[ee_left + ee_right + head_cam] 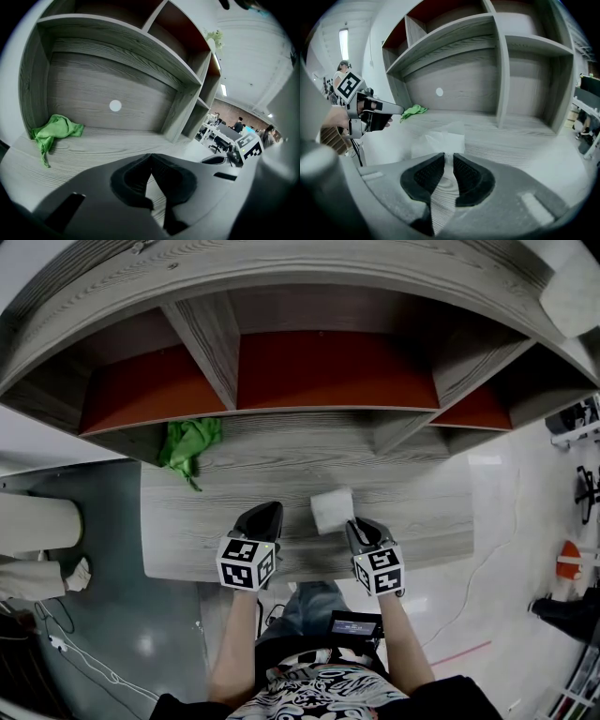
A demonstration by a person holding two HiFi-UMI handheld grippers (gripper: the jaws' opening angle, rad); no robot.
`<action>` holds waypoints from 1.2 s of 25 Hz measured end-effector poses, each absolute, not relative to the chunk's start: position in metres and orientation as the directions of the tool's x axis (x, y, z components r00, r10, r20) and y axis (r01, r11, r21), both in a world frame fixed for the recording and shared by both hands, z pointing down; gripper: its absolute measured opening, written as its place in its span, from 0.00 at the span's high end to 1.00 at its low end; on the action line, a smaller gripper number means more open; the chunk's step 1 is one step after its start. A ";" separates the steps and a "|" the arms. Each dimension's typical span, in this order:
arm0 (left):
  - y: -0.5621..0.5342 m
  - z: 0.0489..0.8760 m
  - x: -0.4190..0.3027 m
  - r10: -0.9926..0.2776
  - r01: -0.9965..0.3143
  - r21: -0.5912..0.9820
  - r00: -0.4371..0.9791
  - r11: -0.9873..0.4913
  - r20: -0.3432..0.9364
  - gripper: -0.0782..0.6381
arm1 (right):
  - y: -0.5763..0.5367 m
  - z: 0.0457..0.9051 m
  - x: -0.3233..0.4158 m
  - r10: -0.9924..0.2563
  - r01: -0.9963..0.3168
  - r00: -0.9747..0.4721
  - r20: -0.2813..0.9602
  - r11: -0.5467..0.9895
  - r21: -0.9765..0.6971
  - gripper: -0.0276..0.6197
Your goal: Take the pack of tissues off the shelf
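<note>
On worktop [431, 502], 12 o'clock of person: pack of tissues [333, 510] lying flat | right gripper [360, 524] at its 4 o'clock, jaws slightly apart, released | left gripper [266, 514] at 9 o'clock, clenched, empty | green cloth [190, 444] at 10 o'clock, well apart

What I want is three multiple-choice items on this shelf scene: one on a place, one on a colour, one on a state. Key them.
1. The pack of tissues lies:
A in a red-backed compartment
B on the grey wooden ledge, at the right gripper
C on the floor

2. The crumpled cloth is:
A green
B red
C blue

3. The left gripper has its jaws:
A wide apart
B closed on the cloth
C tips together, empty

Key:
B, the head view shows it on the ledge
A, plainly green
C, its own view shows the tips meeting on nothing
</note>
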State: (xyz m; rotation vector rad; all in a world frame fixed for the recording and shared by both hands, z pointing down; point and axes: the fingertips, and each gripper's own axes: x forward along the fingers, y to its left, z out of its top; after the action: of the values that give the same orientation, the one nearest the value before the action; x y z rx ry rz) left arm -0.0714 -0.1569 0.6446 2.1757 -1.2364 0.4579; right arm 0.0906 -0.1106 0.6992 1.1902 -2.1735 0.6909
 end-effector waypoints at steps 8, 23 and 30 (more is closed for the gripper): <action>-0.155 0.646 -0.071 -0.653 -0.858 0.324 0.513 -0.398 0.557 0.88 | -0.107 0.706 0.092 -0.563 -0.870 -0.435 0.702 0.465 -0.165 0.86; -0.148 0.643 -0.076 -0.656 -0.857 0.329 0.516 -0.397 0.552 0.88 | -0.109 0.702 0.089 -0.584 -0.879 -0.418 0.696 0.453 -0.148 0.71; -0.145 0.639 -0.080 -0.665 -0.859 0.337 0.511 -0.385 0.544 0.88 | -0.110 0.694 0.087 -0.592 -0.878 -0.419 0.688 0.456 -0.143 0.70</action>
State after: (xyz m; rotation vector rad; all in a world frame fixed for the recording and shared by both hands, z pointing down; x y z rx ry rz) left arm -0.0800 -0.1455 0.6390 2.1677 -1.2397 0.4310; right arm 0.0872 -0.1104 0.6943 1.2223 -2.1508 0.6707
